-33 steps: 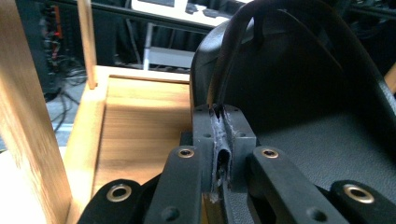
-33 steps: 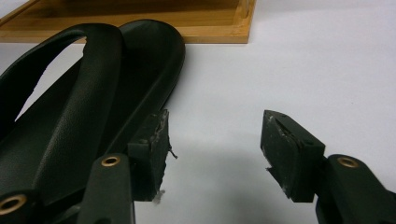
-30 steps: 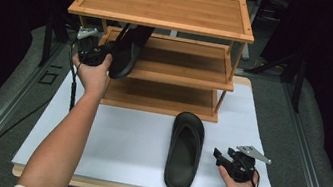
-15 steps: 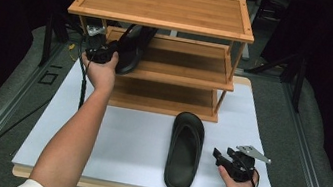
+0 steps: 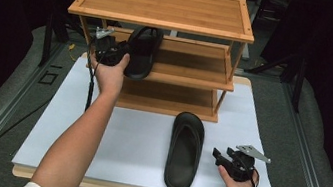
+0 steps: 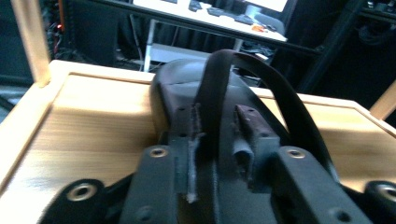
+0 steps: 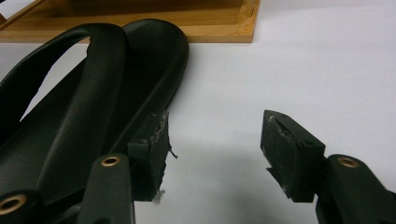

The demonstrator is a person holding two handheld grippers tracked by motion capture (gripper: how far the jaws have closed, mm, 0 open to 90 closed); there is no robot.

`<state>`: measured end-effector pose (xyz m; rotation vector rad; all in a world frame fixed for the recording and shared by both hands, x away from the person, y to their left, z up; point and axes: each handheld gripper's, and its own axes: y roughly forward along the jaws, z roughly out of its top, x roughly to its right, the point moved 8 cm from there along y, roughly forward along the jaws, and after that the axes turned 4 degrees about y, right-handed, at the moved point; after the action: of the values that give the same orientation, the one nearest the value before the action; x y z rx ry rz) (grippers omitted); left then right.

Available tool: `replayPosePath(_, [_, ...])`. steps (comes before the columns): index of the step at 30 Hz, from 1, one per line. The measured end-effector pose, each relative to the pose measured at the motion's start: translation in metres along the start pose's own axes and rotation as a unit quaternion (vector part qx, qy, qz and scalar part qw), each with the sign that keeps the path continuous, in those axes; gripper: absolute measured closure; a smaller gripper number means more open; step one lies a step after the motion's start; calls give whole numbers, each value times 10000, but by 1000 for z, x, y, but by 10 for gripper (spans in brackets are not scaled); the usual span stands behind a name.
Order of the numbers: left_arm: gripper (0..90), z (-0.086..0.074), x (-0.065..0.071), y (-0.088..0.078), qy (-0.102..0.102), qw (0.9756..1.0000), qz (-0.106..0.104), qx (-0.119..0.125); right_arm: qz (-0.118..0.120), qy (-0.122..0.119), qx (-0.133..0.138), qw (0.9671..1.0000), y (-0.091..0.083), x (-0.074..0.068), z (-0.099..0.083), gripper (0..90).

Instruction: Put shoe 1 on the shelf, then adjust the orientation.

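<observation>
On the wooden rack [image 5: 168,7], our left gripper [image 5: 113,50], jaws just opening, straddled the sandal's [image 5: 141,51] strap; our right gripper [image 5: 225,158] gaped empty.

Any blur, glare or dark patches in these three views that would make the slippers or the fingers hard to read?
High view: sharp and evenly lit on the white mat, surroundings nearly black. Left gripper view: soft, blurred, the slipper strap crowding the fingers; bright glare on the shelf board. Right gripper view: crisp, the other slipper and worn fingers clear.
</observation>
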<state>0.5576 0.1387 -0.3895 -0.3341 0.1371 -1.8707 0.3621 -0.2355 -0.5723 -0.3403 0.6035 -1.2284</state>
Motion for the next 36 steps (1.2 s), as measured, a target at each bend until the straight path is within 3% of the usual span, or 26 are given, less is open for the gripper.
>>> replayPosePath(3, [645,-2,7,-1,87,9996,-279,-2,25,-12,9,10000,1,-1,0,421])
replayPosePath(11, [545,-7,9,-5,187,9987,-462,-129,-17,-72,24,10000,1,-2,0,418])
replayPosePath(20, [496,-14,8,-33,197,9967,-787,3,-19,-352,-33,9994,1,-11,-1,378])
replayPosePath(21, [496,-14,8,-35,207,9965,-807,13,12,-434,69,9990,2,-16,1,370])
replayPosePath(23, [491,-17,8,-46,413,9953,-878,53,-5,-525,84,9986,0,-20,2,356])
replayPosePath(24, [507,-20,10,-54,520,9933,-1030,47,81,-647,194,9977,-2,-28,6,357])
replayPosePath(26, [517,-22,10,-60,623,9924,-1057,48,115,-656,179,9976,-2,-30,6,357])
replayPosePath(27, [525,-24,9,-65,677,9921,-1048,99,246,-679,189,9972,-3,-35,6,361])
replayPosePath(31, [520,-37,9,-86,631,9899,-1253,220,527,-708,153,9960,-5,-51,6,403])
replayPosePath(36, [502,-56,6,-100,676,9886,-1341,61,488,-898,150,9947,-6,-61,5,417])
